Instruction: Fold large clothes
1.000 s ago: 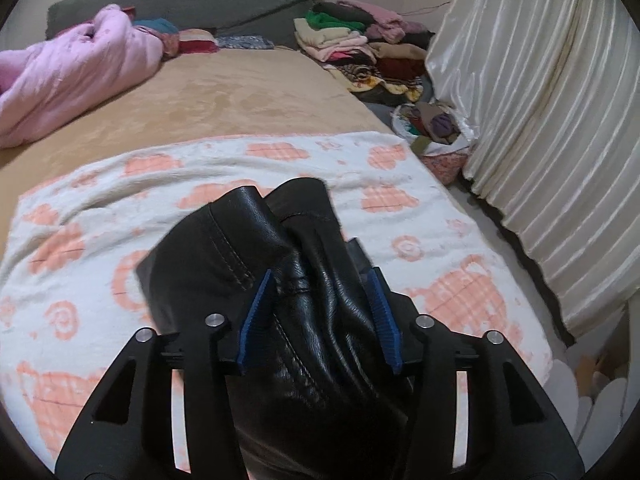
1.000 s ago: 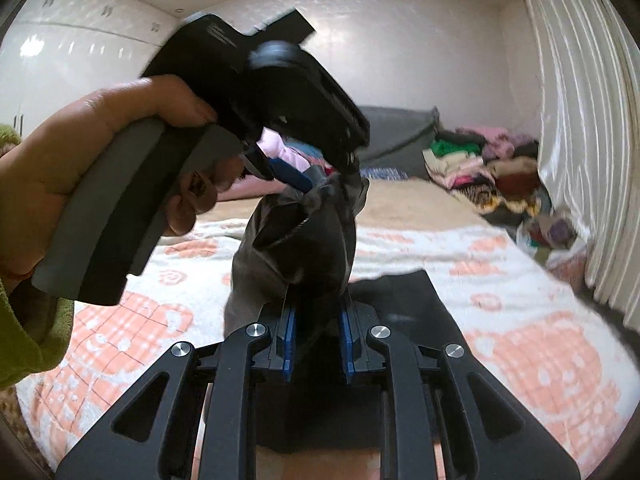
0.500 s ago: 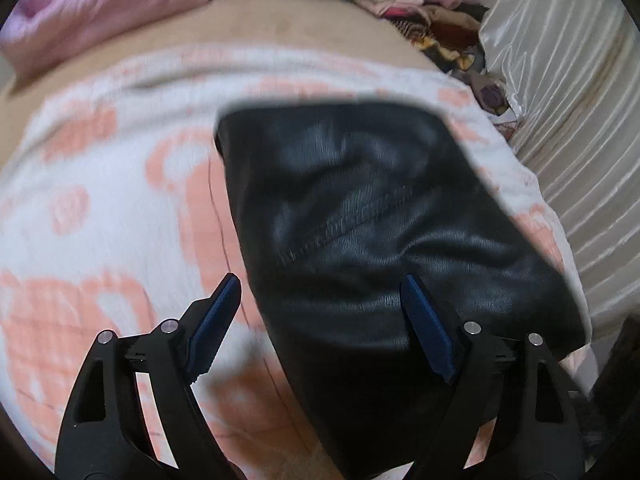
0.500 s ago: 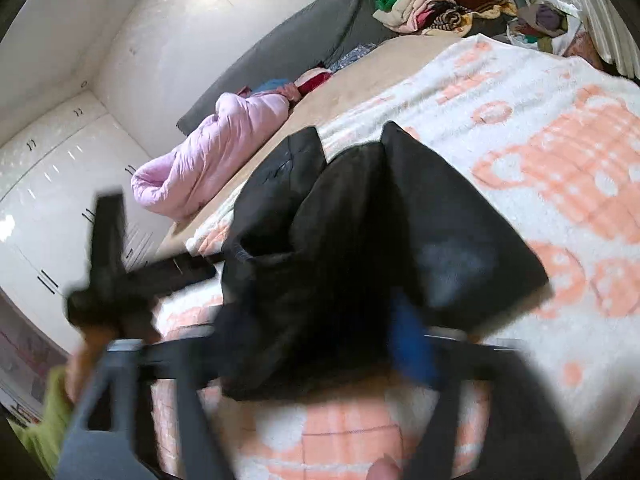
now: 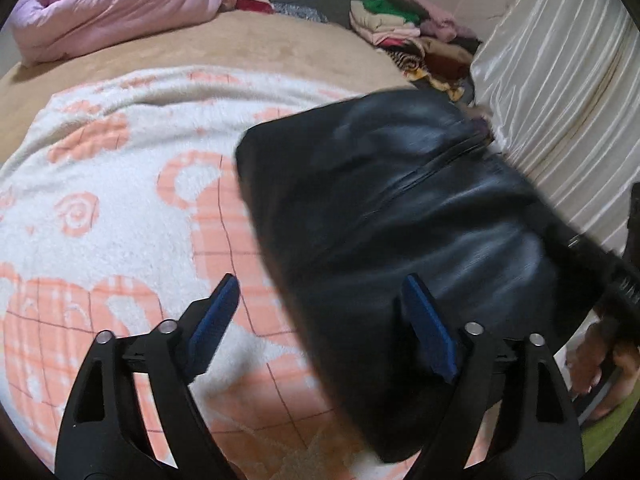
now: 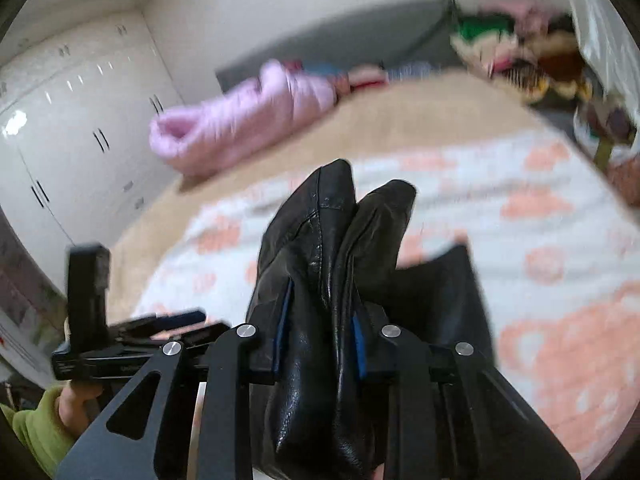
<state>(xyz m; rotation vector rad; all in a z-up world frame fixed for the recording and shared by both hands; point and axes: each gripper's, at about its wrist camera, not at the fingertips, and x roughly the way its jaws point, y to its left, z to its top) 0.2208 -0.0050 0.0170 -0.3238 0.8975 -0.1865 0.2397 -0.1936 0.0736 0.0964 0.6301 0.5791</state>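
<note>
In the lower half of the left wrist view, our left gripper (image 5: 320, 320) hangs with its blue-padded fingers (image 5: 214, 320) spread wide and nothing between them. The black leather garment (image 5: 400, 232) fills the centre and right of the frame above the white-and-orange patterned blanket (image 5: 100, 200); its near edge runs behind the right-hand finger, though blur leaves us unsure whether it touches. A seam crosses its glossy, creased surface diagonally. We judge the open hand is free so it can take a fresh corner for the next fold. At upper left lies a pink quilt (image 5: 112, 4), and a heap of folded clothes (image 5: 404, 28) sits at upper right beside the pale curtain (image 5: 560, 92).

In the centre of the right wrist view, our right gripper (image 6: 320, 332) is clamped on a bunched ridge of the same leather garment (image 6: 320, 248), which rises in two stiff peaks above the pads while the rest drapes down to the right toward the blanket (image 6: 540, 220). Holding the bunch keeps the heavy leather lifted, we think, so it can be laid over itself. The other handheld gripper shows at lower left, before the white wardrobe (image 6: 72, 128).
</note>
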